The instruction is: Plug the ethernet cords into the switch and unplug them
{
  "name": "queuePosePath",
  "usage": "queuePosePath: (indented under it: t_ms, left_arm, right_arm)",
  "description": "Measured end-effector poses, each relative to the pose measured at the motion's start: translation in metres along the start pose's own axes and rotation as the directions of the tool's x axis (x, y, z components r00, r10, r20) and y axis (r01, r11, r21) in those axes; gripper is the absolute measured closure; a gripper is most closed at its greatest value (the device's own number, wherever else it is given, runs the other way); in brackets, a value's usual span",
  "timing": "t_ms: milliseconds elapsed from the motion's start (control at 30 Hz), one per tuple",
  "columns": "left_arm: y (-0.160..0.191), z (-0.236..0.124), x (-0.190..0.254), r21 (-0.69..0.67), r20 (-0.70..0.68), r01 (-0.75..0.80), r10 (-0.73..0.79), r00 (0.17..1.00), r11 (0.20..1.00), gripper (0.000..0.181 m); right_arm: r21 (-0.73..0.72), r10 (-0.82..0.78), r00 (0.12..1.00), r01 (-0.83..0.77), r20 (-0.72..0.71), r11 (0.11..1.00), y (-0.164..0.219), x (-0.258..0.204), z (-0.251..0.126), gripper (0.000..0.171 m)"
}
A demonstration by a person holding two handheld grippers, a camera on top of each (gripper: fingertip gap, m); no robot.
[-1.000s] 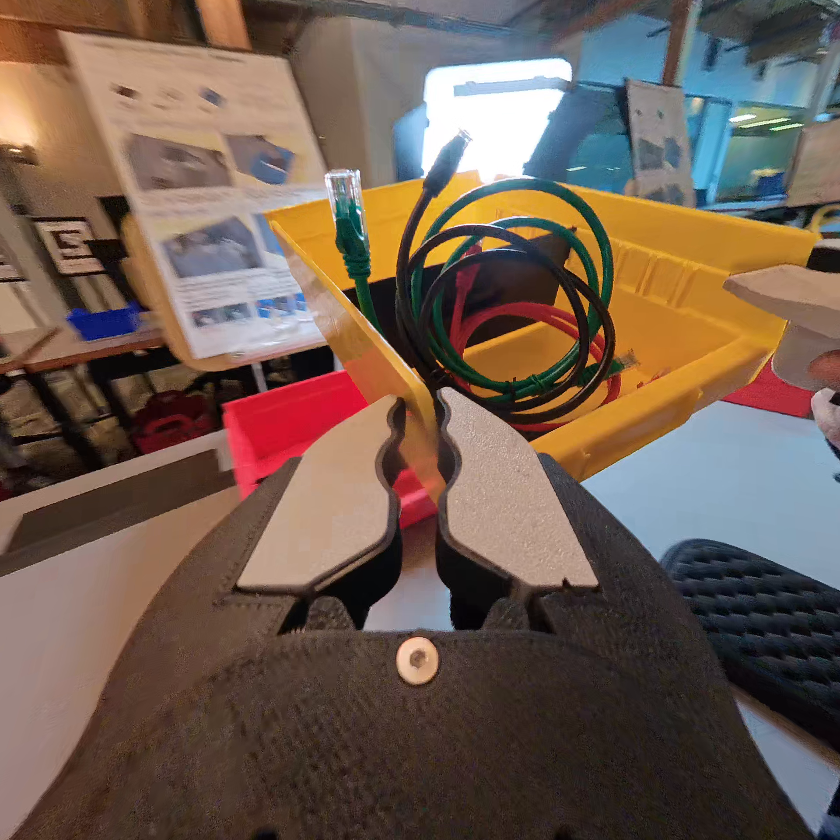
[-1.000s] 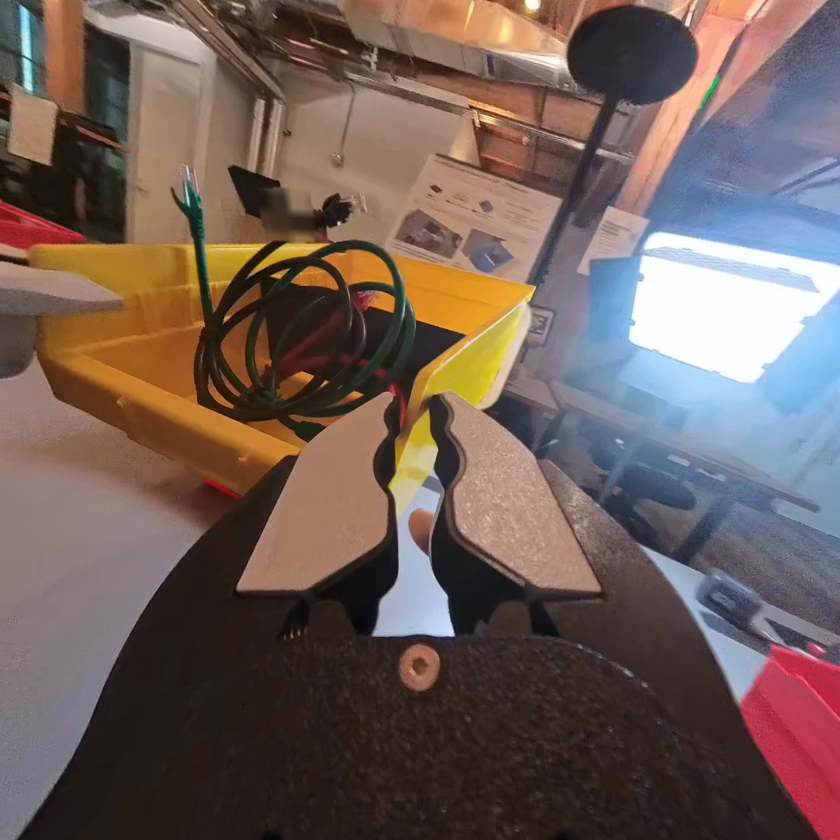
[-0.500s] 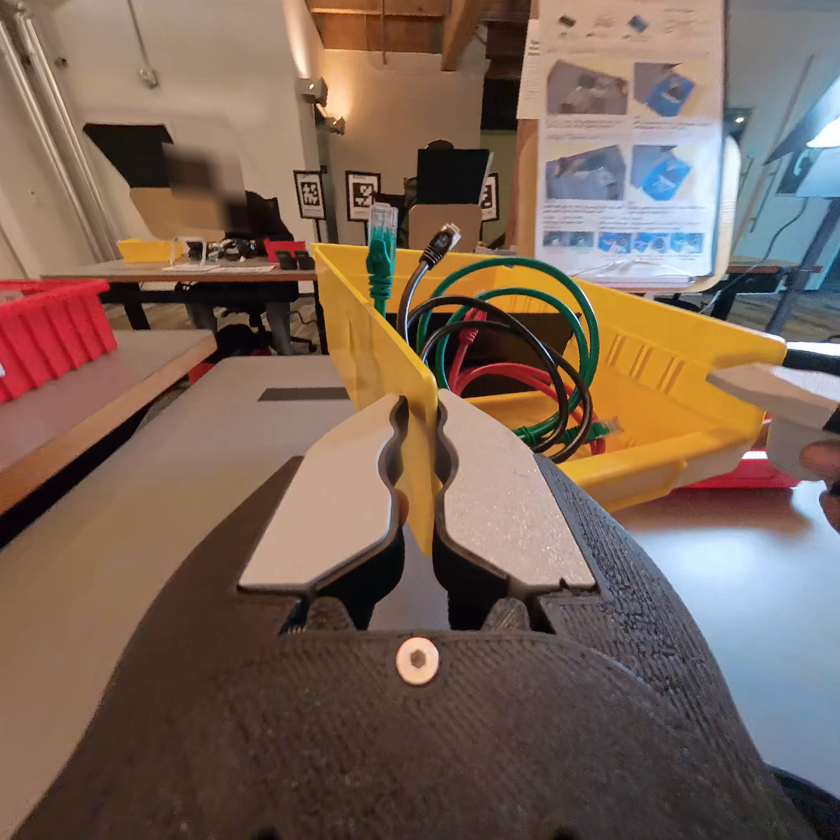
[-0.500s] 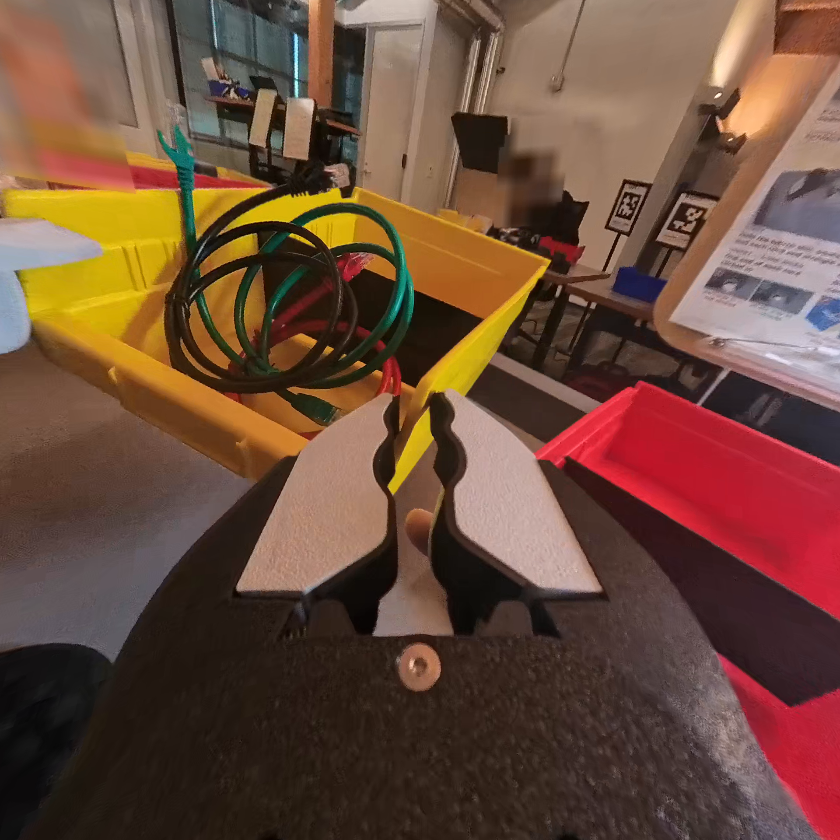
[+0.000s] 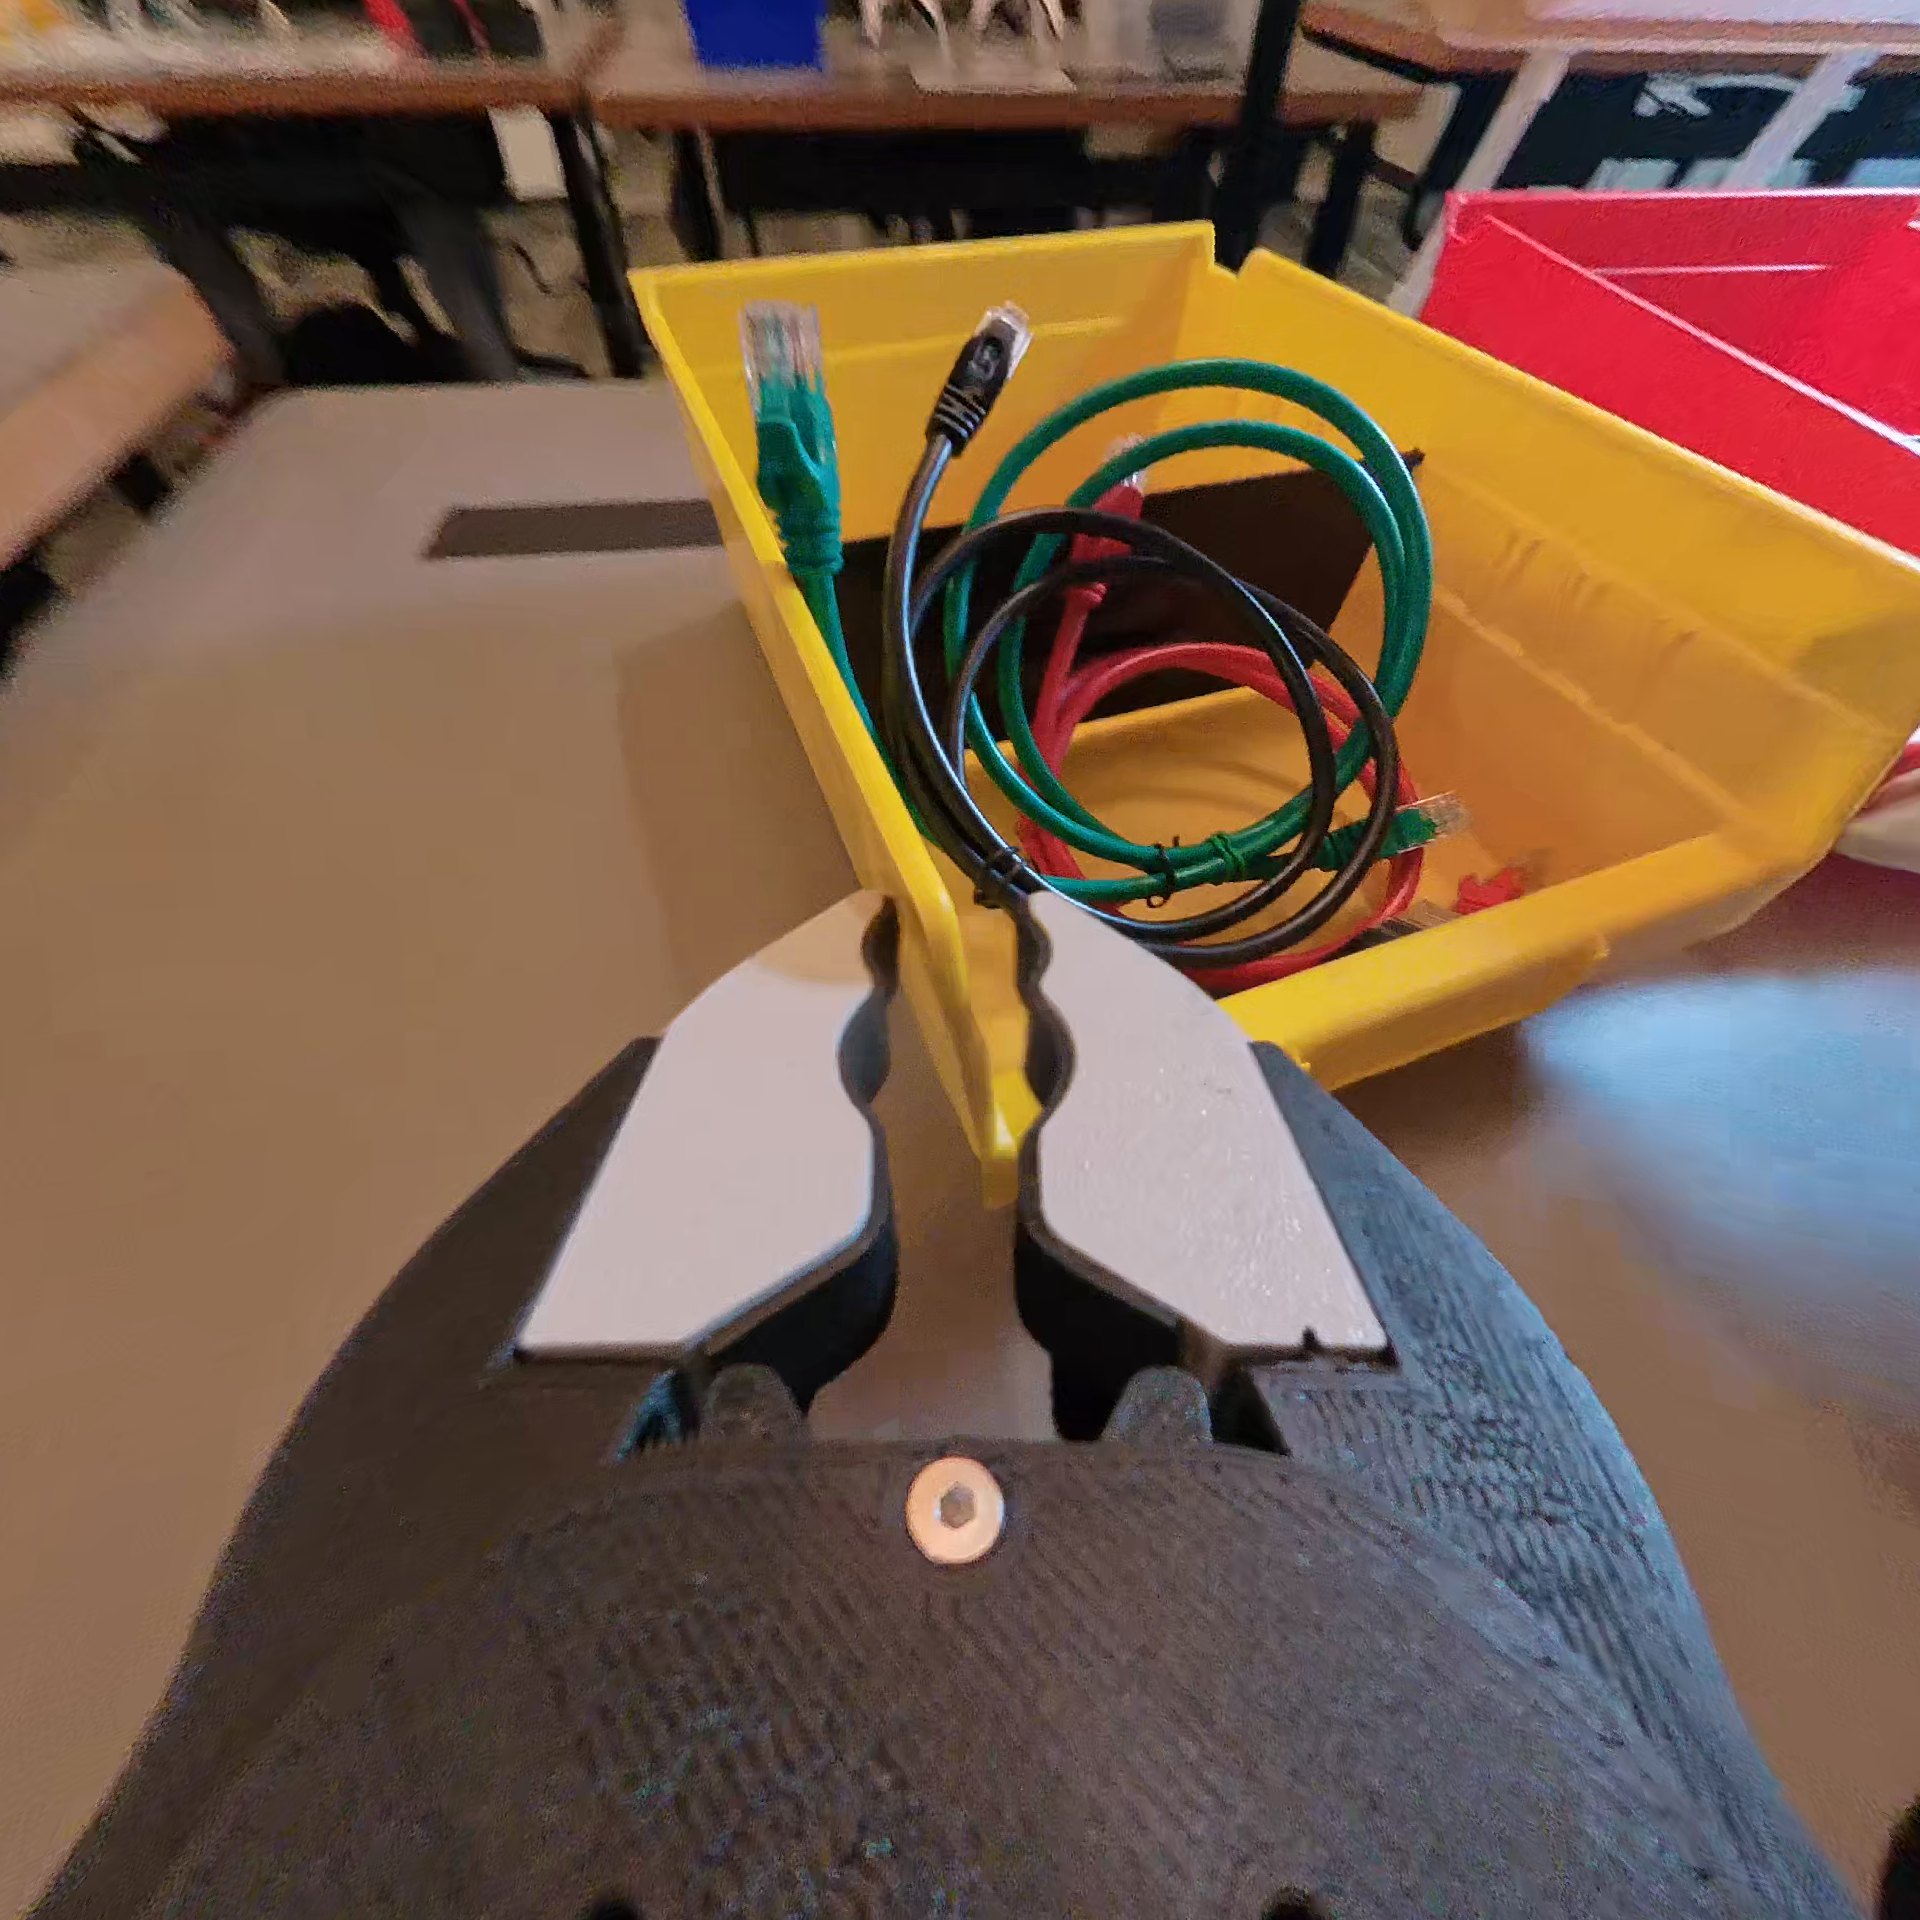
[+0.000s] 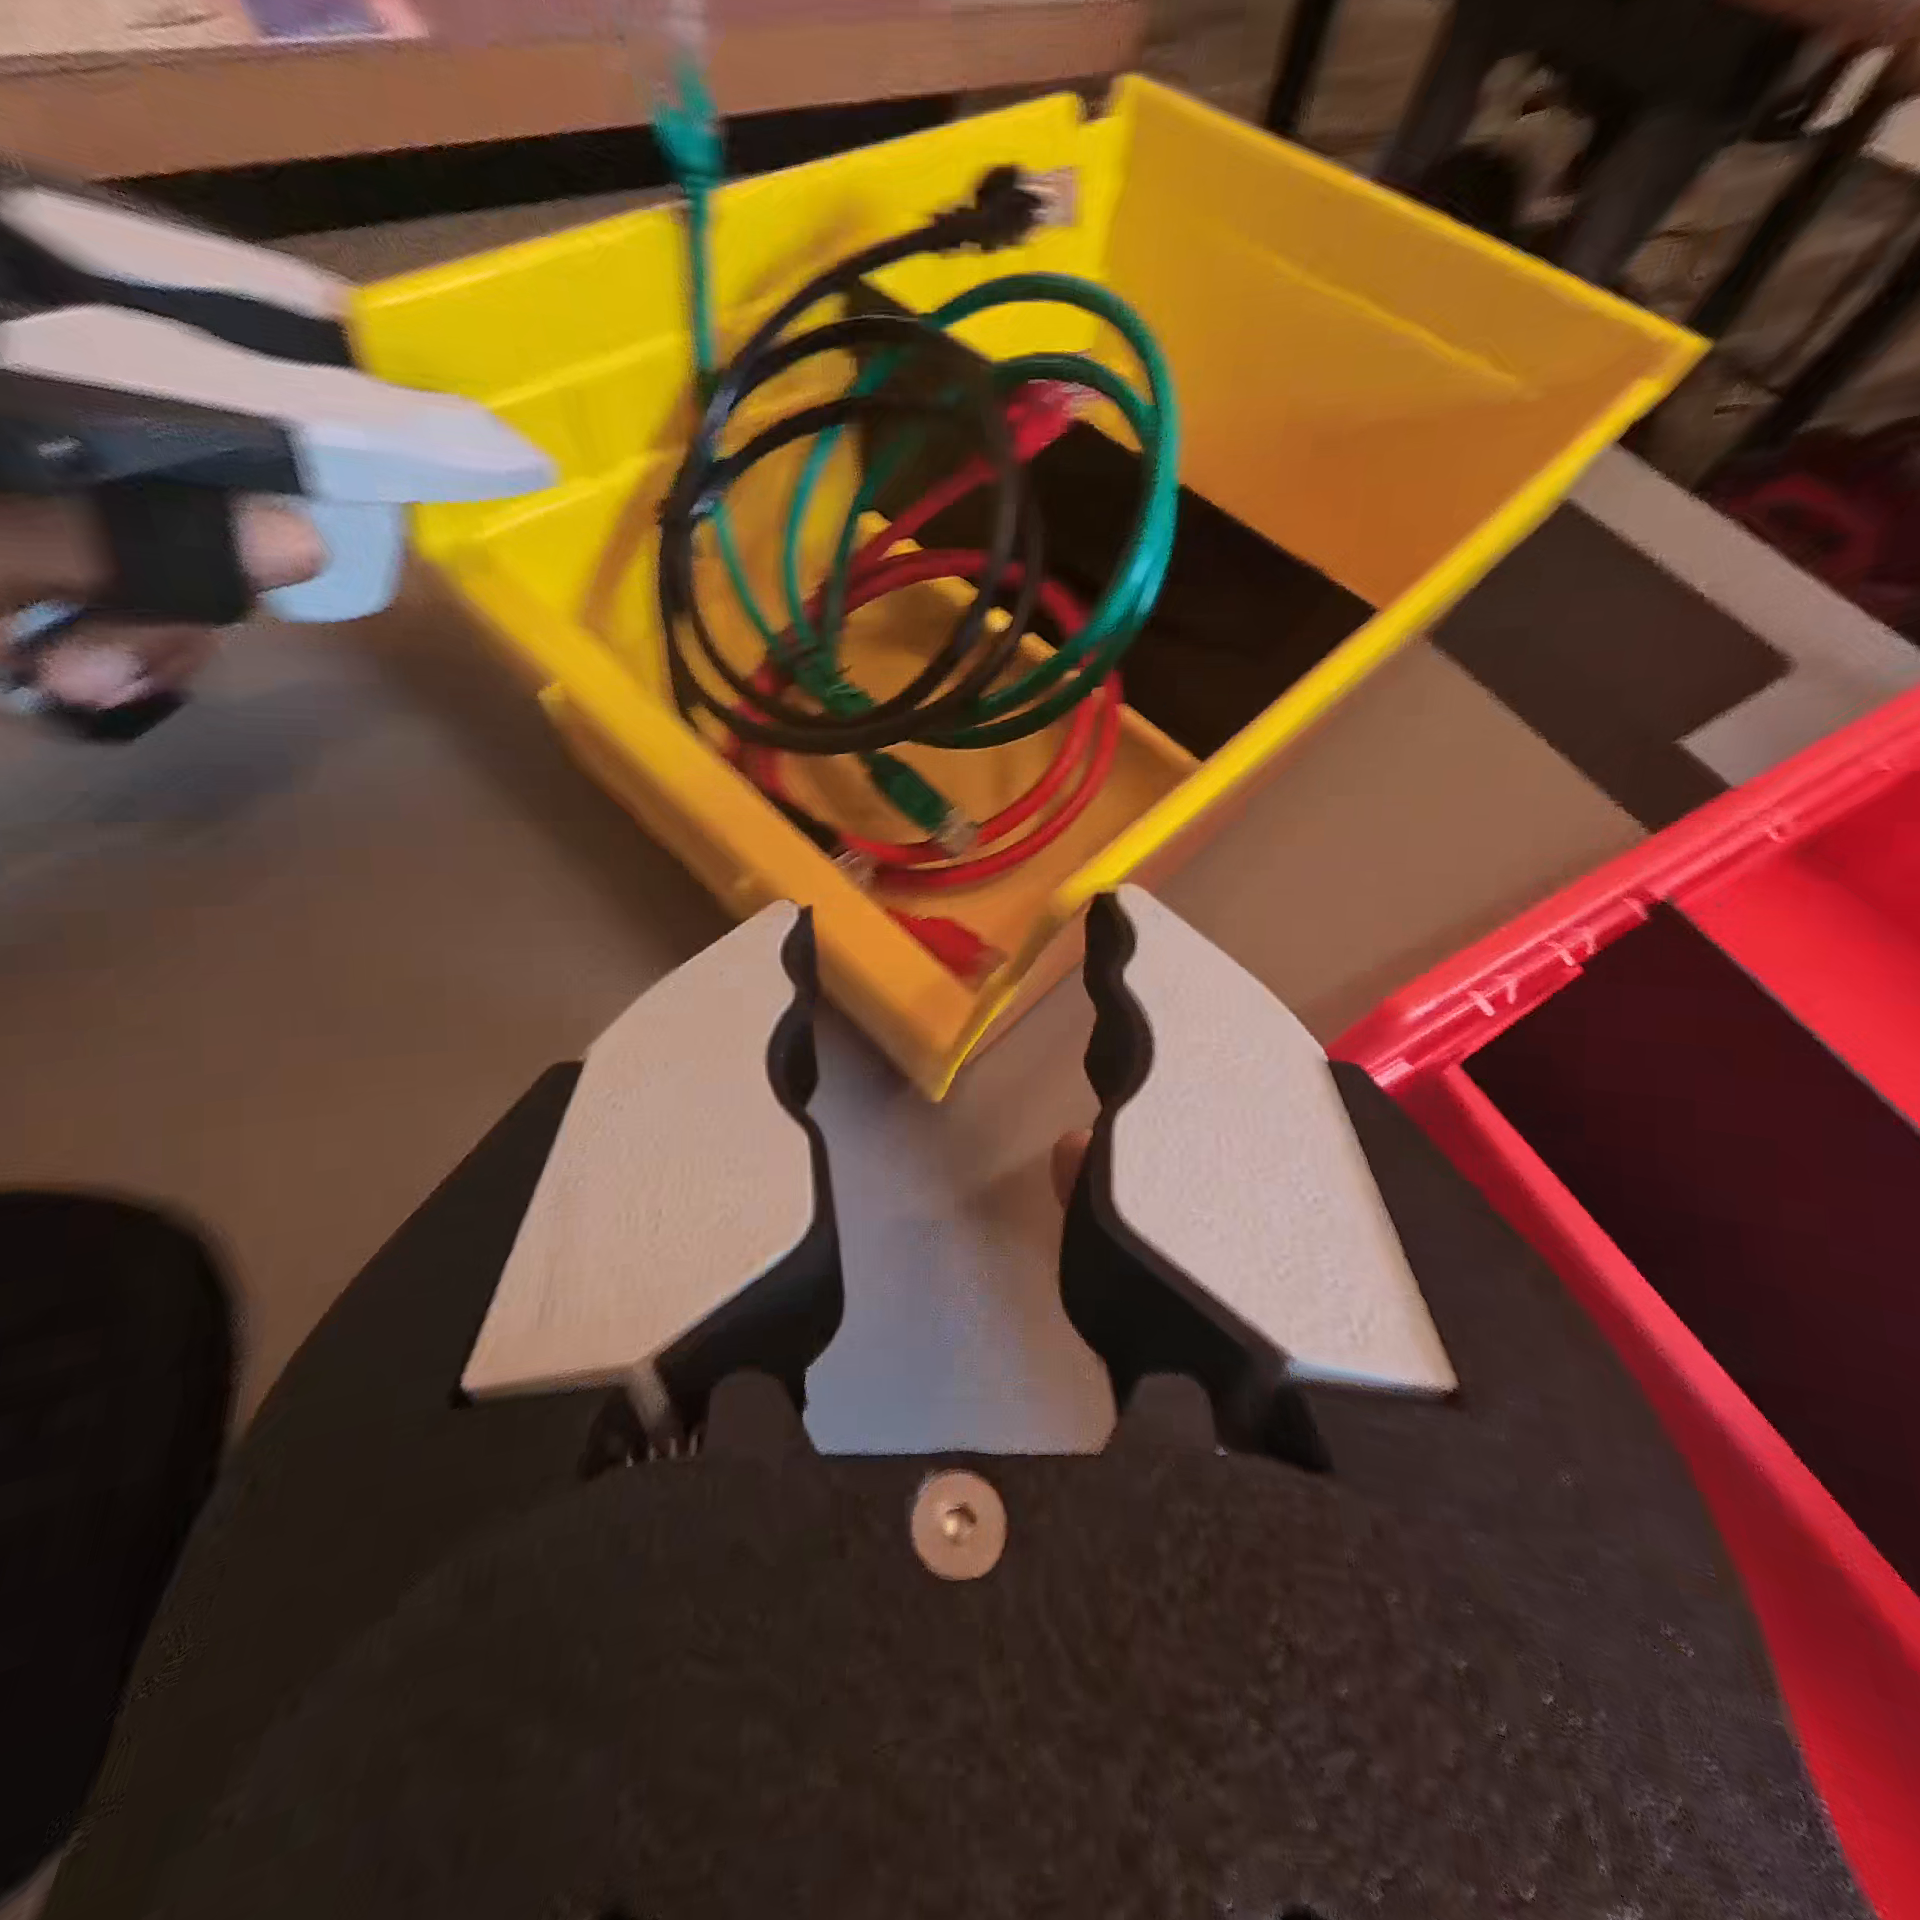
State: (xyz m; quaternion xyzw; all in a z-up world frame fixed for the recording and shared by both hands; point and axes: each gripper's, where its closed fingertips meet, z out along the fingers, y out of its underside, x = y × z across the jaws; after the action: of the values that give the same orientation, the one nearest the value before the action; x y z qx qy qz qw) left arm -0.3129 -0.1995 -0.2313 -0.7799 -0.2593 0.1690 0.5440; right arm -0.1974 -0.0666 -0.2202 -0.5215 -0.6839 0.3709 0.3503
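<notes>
A yellow bin (image 5: pixel 1558 582) sits on the tan table and holds coiled ethernet cords: a green cord (image 5: pixel 1392 582), a black cord (image 5: pixel 1320 727) and a red cord (image 5: pixel 1174 675). A green plug (image 5: pixel 790 416) and a black plug (image 5: pixel 977 384) stick up at the bin's left wall. A dark box (image 5: pixel 1247 540) lies behind the coils, partly hidden. My left gripper (image 5: pixel 954 914) is open and straddles the bin's near left wall. My right gripper (image 6: pixel 945 914) is open wide, with the bin's (image 6: pixel 1351 343) near right corner between its fingers. The left gripper (image 6: pixel 447 390) also shows in the right wrist view at the bin's far side.
A red bin (image 5: pixel 1714 301) stands just right of the yellow one and shows close beside my right gripper (image 6: pixel 1714 1039). The tan table (image 5: pixel 364 779) stretches out to the left. A black mat (image 6: pixel 94 1455) lies at the near edge. Other tables stand beyond.
Both grippers carried the yellow bin, clamped on its walls, and lowered it onto the table. Both have now opened and let go of the walls, the right wider than the left.
</notes>
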Motion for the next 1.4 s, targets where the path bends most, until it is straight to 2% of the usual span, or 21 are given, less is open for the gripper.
queuePosePath:
  t_ms: [67, 133, 167, 233, 333, 433, 467, 500, 633, 833, 1067, 1233, 1333, 1400]
  left_arm:
    - [-0.01, -0.003, -0.005, 0.0, -0.009, 0.022, -0.022, 1.0, 1.0, 0.14]
    - [-0.033, -0.02, -0.008, 0.093, 0.022, 0.009, -0.011, 1.0, 0.996, 0.139]
    - [-0.043, -0.031, -0.007, 0.126, 0.038, -0.015, 0.011, 0.999, 0.992, 0.137]
    - [-0.064, -0.051, 0.007, 0.195, 0.042, -0.077, 0.07, 0.997, 0.978, 0.138]
    - [-0.08, -0.066, 0.053, 0.221, -0.076, -0.115, 0.135, 0.988, 0.968, 0.136]
    - [-0.086, -0.067, 0.103, 0.247, -0.189, -0.118, 0.167, 0.968, 0.962, 0.136]
    - [-0.085, -0.063, 0.117, 0.239, -0.211, -0.138, 0.19, 0.959, 0.961, 0.136]
    - [-0.08, -0.057, 0.128, 0.219, -0.218, -0.175, 0.223, 0.95, 0.96, 0.135]
    - [-0.057, -0.039, 0.146, 0.127, -0.231, -0.291, 0.314, 0.921, 0.948, 0.136]
    - [-0.034, -0.032, 0.129, 0.056, -0.247, -0.269, 0.275, 0.929, 0.961, 0.14]
    - [-0.044, -0.025, 0.106, 0.054, -0.19, -0.229, 0.236, 0.953, 0.972, 0.142]
    - [-0.067, -0.009, 0.067, 0.007, -0.074, -0.233, 0.233, 0.97, 0.973, 0.143]
    - [-0.078, -0.001, 0.043, -0.021, -0.019, -0.232, 0.232, 0.973, 0.972, 0.143]
    - [-0.084, 0.004, 0.029, -0.044, 0.017, -0.248, 0.249, 0.968, 0.968, 0.143]
  right_arm:
    - [0.019, -0.054, 0.997, 0.053, 0.058, 0.998, -0.008, -0.005, -0.026, 0.121]
    - [0.028, -0.187, 0.982, 0.187, 0.001, 0.982, -0.009, 0.009, -0.056, 0.122]
    - [-0.011, -0.271, 0.962, 0.27, -0.04, 0.963, -0.002, 0.022, -0.069, 0.124]
    - [-0.19, -0.428, 0.9, 0.408, -0.079, 0.893, 0.026, 0.054, -0.083, 0.127]
    - [-0.477, -0.523, 0.852, 0.465, 0.012, 0.746, 0.081, 0.094, -0.088, 0.118]
    - [-0.505, -0.563, 0.821, 0.527, 0.094, 0.684, 0.1, 0.104, -0.071, 0.114]
    - [-0.526, -0.554, 0.821, 0.535, 0.138, 0.661, 0.11, 0.103, -0.066, 0.122]
    - [-0.554, -0.528, 0.827, 0.537, 0.194, 0.636, 0.122, 0.1, -0.063, 0.138]
    - [-0.536, -0.491, 0.851, 0.506, 0.185, 0.676, 0.127, 0.106, -0.073, 0.141]
    - [-0.537, -0.559, 0.816, 0.541, 0.148, 0.647, 0.165, 0.116, -0.14, 0.14]
    - [-0.578, -0.578, 0.814, 0.496, 0.05, 0.648, 0.211, 0.143, -0.217, 0.14]
    - [-0.601, -0.601, 0.798, 0.457, -0.05, 0.656, 0.225, 0.177, -0.25, 0.137]
    - [-0.603, -0.529, 0.832, 0.338, -0.168, 0.723, 0.221, 0.188, -0.265, 0.125]
    - [-0.491, -0.44, 0.866, 0.284, -0.237, 0.823, 0.198, 0.179, -0.271, 0.125]
